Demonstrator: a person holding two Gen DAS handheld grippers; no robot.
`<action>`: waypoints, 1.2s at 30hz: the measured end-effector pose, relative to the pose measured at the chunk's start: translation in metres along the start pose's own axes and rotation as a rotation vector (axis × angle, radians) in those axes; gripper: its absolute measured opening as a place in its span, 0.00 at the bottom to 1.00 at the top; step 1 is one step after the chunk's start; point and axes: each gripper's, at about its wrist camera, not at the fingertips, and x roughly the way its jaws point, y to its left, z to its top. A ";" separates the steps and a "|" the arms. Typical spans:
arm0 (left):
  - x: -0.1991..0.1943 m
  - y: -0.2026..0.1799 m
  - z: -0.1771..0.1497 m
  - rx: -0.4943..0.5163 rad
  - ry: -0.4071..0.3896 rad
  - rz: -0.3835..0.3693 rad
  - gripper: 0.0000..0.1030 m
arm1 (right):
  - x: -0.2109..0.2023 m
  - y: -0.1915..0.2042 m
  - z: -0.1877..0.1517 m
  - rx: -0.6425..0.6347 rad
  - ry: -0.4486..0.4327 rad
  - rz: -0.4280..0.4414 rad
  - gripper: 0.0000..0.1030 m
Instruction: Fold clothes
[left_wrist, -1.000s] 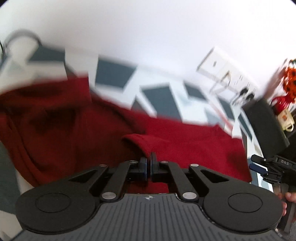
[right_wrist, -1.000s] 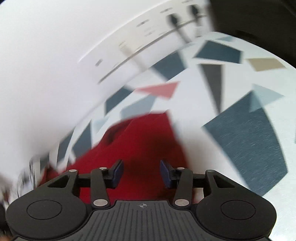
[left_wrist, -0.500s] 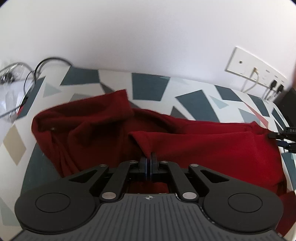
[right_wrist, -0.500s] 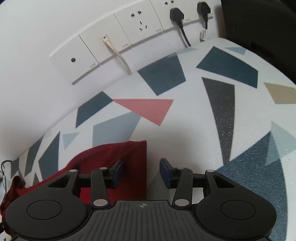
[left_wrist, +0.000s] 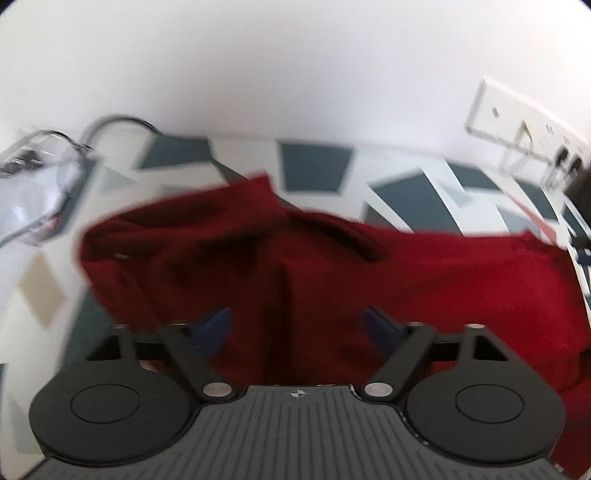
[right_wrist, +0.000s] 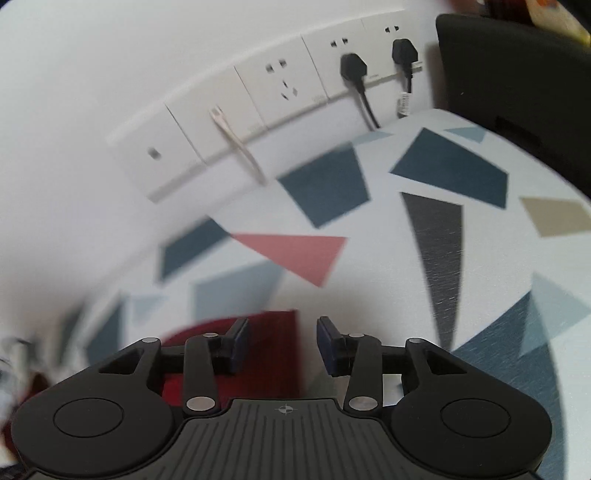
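Observation:
A dark red garment (left_wrist: 369, 273) lies crumpled on a table covered with a geometric-patterned cloth (left_wrist: 317, 173). My left gripper (left_wrist: 297, 325) is open, its jaws wide apart just above the garment's near part, holding nothing. In the right wrist view my right gripper (right_wrist: 282, 341) is open and empty over the garment's right edge (right_wrist: 273, 332); only a small corner of the red fabric shows there, with bare tablecloth (right_wrist: 369, 288) beyond it.
White wall sockets (right_wrist: 280, 85) with two black plugs (right_wrist: 354, 66) run along the wall behind the table. A black object (right_wrist: 517, 85) stands at the far right. A clear plastic bag (left_wrist: 26, 184) and a grey cable (left_wrist: 118, 122) lie at the left end.
My left gripper has opened and let go of the red fold it was pinching; the fabric has dropped flat. My right gripper has stayed open and moved slightly back from the garment's edge.

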 end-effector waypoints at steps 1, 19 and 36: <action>-0.006 0.008 -0.002 -0.029 -0.012 0.022 0.83 | -0.004 0.002 -0.001 -0.001 0.000 0.010 0.38; 0.004 0.061 -0.025 -0.162 0.059 0.090 0.83 | 0.093 0.255 -0.063 -0.348 0.284 0.384 0.34; 0.007 0.047 -0.032 -0.001 0.027 0.056 0.86 | 0.088 0.357 -0.084 -0.532 0.194 0.409 0.03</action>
